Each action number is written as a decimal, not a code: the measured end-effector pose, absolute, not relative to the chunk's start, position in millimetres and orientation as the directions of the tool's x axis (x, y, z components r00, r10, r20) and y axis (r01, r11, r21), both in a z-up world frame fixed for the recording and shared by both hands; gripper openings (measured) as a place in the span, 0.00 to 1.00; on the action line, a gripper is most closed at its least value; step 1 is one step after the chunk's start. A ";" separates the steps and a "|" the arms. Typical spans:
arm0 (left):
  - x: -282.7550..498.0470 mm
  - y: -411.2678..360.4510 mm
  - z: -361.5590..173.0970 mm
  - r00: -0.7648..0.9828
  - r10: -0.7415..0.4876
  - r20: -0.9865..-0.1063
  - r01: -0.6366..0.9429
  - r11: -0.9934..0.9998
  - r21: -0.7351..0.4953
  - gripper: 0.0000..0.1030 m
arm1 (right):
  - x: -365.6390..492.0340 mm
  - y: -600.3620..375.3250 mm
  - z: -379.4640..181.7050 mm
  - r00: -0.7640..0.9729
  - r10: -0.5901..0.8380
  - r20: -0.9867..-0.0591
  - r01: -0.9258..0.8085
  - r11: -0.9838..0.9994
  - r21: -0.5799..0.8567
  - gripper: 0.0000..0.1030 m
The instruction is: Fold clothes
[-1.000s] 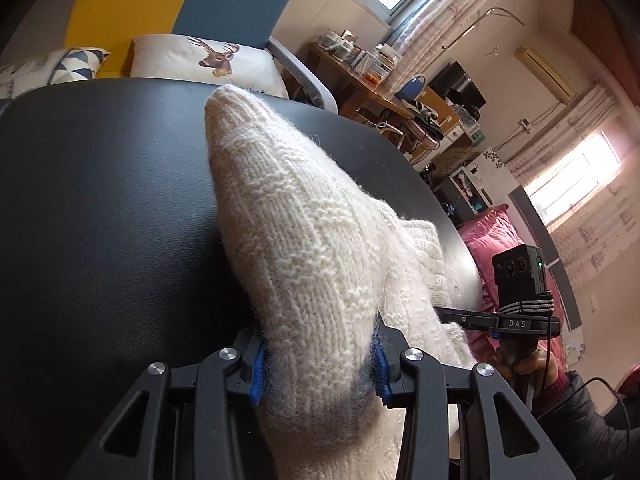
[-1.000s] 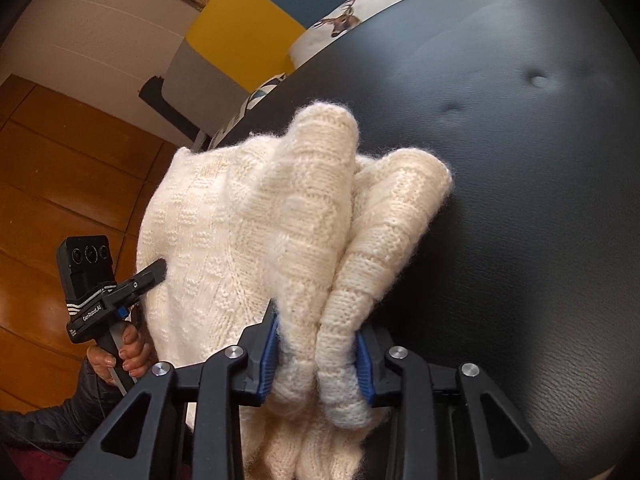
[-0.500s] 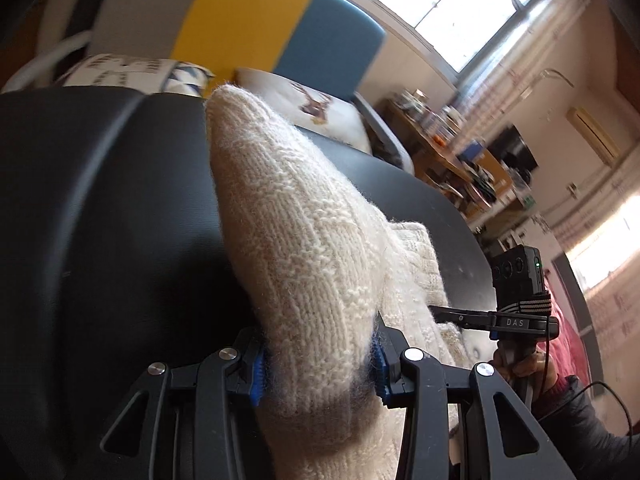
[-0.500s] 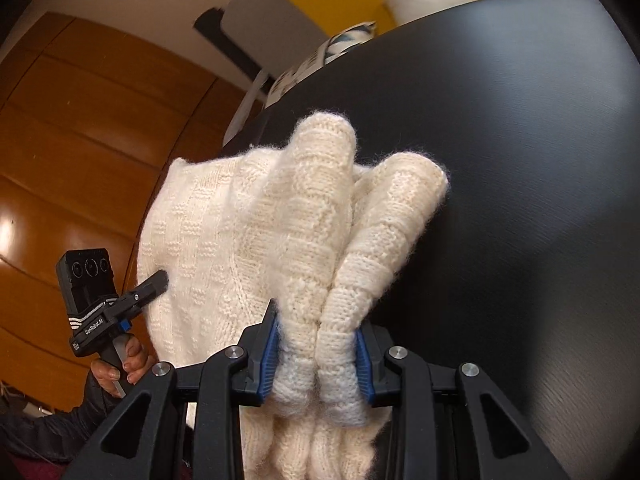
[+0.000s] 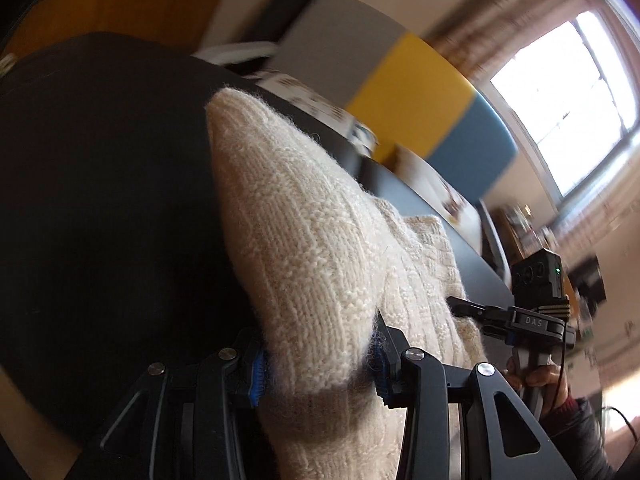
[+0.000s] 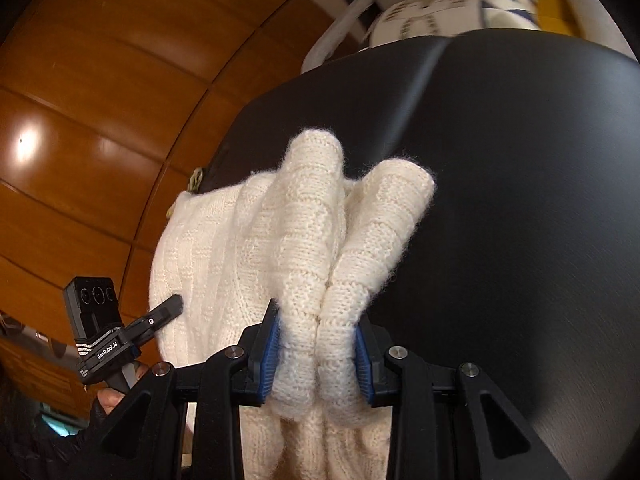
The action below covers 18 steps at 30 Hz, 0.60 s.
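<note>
The cream sweater [image 5: 312, 264] stays pinched in both claws, bunched between the left claw [image 5: 318, 364] and, doubled over, the right claw [image 6: 316, 354]. Both have swung sideways together over the black cushion [image 6: 520, 200]; wood panelling [image 6: 100, 100] now fills the background, so I judge the sweater is being carried or turned for a fold.

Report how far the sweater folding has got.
Done: nothing looks neatly folded yet. In hand: the cream knitted sweater is bunched and clamped in both the left hand-held gripper and the right hand-held gripper, above the black padded surface. Left: laying it flat and folding it.
</note>
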State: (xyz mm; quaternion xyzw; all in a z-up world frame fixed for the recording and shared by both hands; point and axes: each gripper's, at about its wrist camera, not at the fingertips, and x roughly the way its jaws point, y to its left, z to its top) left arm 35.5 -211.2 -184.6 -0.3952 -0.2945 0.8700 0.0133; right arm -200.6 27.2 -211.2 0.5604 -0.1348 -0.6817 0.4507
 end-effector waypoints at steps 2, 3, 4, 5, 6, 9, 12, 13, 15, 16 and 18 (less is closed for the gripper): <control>44.6 -239.4 -187.7 -0.702 0.204 -0.682 0.269 -0.811 -0.519 0.41 | -208.0 -6.3 -210.8 0.061 -0.749 -0.660 0.497 -0.551 0.671 0.31; 48.2 -251.7 -189.1 -0.706 0.180 -0.685 0.294 -0.805 -0.515 0.41 | -212.0 -22.8 -210.2 0.071 -0.740 -0.669 0.513 -0.548 0.661 0.31; 51.6 -263.6 -190.4 -0.708 0.156 -0.688 0.319 -0.799 -0.509 0.41 | -215.8 -38.8 -209.7 0.080 -0.729 -0.680 0.530 -0.547 0.649 0.31; 54.5 -274.8 -191.9 -0.709 0.134 -0.692 0.343 -0.792 -0.505 0.41 | -219.6 -54.1 -209.1 0.086 -0.716 -0.693 0.548 -0.547 0.633 0.31; 56.9 -284.5 -193.9 -0.707 0.118 -0.698 0.366 -0.784 -0.502 0.42 | -222.7 -68.5 -208.7 0.090 -0.702 -0.707 0.566 -0.548 0.616 0.31; 62.8 -310.7 -200.1 -0.697 0.075 -0.713 0.426 -0.757 -0.496 0.43 | -228.4 -99.6 -210.7 0.084 -0.660 -0.746 0.606 -0.561 0.564 0.31; 65.7 -331.0 -206.4 -0.681 0.054 -0.730 0.467 -0.736 -0.490 0.44 | -228.1 -120.1 -209.8 0.060 -0.627 -0.777 0.643 -0.571 0.511 0.31; 66.6 -336.7 -208.2 -0.675 0.047 -0.736 0.479 -0.731 -0.486 0.46 | -225.6 -122.5 -210.2 0.052 -0.620 -0.783 0.651 -0.573 0.498 0.31; 66.7 -343.6 -211.6 -0.666 0.045 -0.744 0.496 -0.719 -0.487 0.49 | -227.1 -128.6 -211.8 0.034 -0.600 -0.799 0.668 -0.582 0.465 0.33; 67.4 -346.1 -213.2 -0.663 0.043 -0.747 0.504 -0.713 -0.488 0.52 | -223.7 -126.4 -212.4 0.030 -0.594 -0.804 0.672 -0.583 0.456 0.34; 67.6 -344.4 -211.0 -0.653 0.030 -0.757 0.509 -0.722 -0.468 0.57 | -213.0 -120.2 -211.3 0.006 -0.575 -0.818 0.696 -0.585 0.416 0.36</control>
